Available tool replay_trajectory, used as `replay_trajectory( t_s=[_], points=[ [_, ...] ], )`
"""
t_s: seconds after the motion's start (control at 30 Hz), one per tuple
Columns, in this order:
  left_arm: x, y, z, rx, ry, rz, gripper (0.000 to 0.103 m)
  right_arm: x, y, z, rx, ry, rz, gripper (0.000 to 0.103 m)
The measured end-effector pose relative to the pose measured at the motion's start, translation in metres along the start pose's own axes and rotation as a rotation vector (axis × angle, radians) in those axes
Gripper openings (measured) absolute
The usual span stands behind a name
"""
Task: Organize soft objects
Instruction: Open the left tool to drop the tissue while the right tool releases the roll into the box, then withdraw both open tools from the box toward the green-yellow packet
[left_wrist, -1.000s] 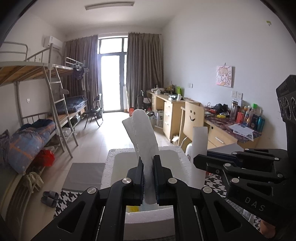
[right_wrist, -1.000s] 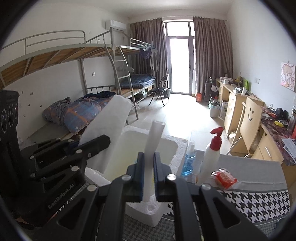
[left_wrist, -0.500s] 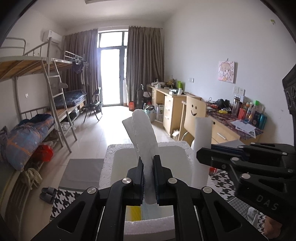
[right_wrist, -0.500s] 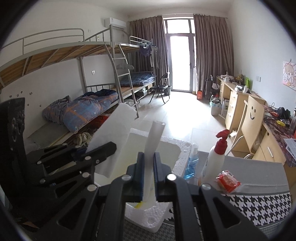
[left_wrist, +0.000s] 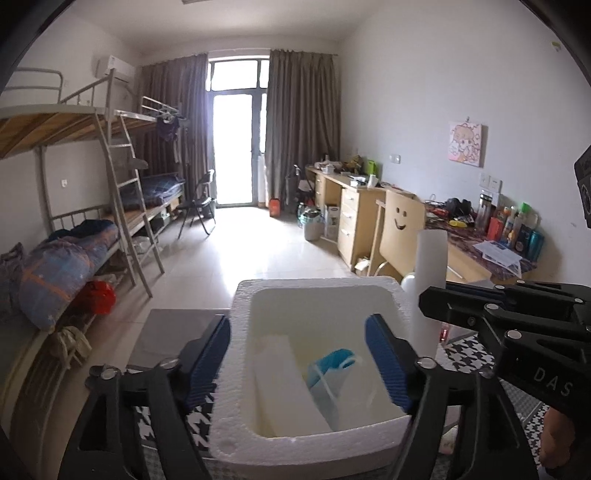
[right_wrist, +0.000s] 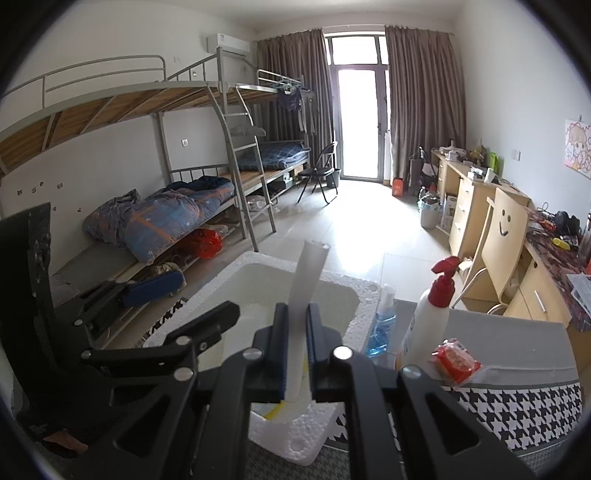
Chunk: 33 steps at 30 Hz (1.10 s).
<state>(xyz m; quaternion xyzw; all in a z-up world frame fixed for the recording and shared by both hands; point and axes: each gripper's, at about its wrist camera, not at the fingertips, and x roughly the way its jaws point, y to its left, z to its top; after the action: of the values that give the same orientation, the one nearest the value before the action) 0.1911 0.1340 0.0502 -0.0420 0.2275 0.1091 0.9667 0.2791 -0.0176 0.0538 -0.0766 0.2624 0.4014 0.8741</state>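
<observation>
Styrofoam white open box now holds the flat white foam sheet my left gripper just released, jaws having just opened with nothing between; my right gripper stays clamped on a second upright white foam strip, which I judge goes in next.

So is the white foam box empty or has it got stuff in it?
Not empty. The foam box holds a white foam sheet and a blue-and-white packet lying on its bottom.

White foam box, blue pads on black fingers, black-and-white houndstooth cloth on the bench, red-capped bottle are seen.
</observation>
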Motion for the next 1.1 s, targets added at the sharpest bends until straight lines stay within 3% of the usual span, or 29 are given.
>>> replay_trajectory(
  t_s=[0.2, 0.73, 0.8, 0.93, 1.07, 1.1],
  points=[
    [-0.008, 0.008, 0.002, -0.02, -0.019, 0.025, 0.088, 0.005, 0.001, 0.0, -0.005, 0.012, 0.009, 0.012],
    [-0.02, 0.019, 0.0, -0.039, -0.041, 0.076, 0.093, 0.025, 0.002, 0.0, -0.012, 0.068, 0.022, 0.013],
    [-0.02, 0.019, 0.0, -0.04, -0.04, 0.077, 0.093, 0.028, 0.004, -0.001, -0.016, 0.078, 0.02, 0.019],
    [-0.024, 0.023, -0.002, -0.035, -0.046, 0.085, 0.093, 0.029, 0.004, -0.003, -0.018, 0.084, 0.007, 0.048],
    [-0.027, 0.02, -0.004, -0.029, -0.051, 0.087, 0.093, 0.024, 0.002, -0.002, -0.002, 0.074, -0.005, 0.058],
    [-0.027, 0.02, -0.004, -0.028, -0.051, 0.084, 0.093, 0.022, 0.002, -0.002, 0.001, 0.07, -0.008, 0.065]
  ],
)
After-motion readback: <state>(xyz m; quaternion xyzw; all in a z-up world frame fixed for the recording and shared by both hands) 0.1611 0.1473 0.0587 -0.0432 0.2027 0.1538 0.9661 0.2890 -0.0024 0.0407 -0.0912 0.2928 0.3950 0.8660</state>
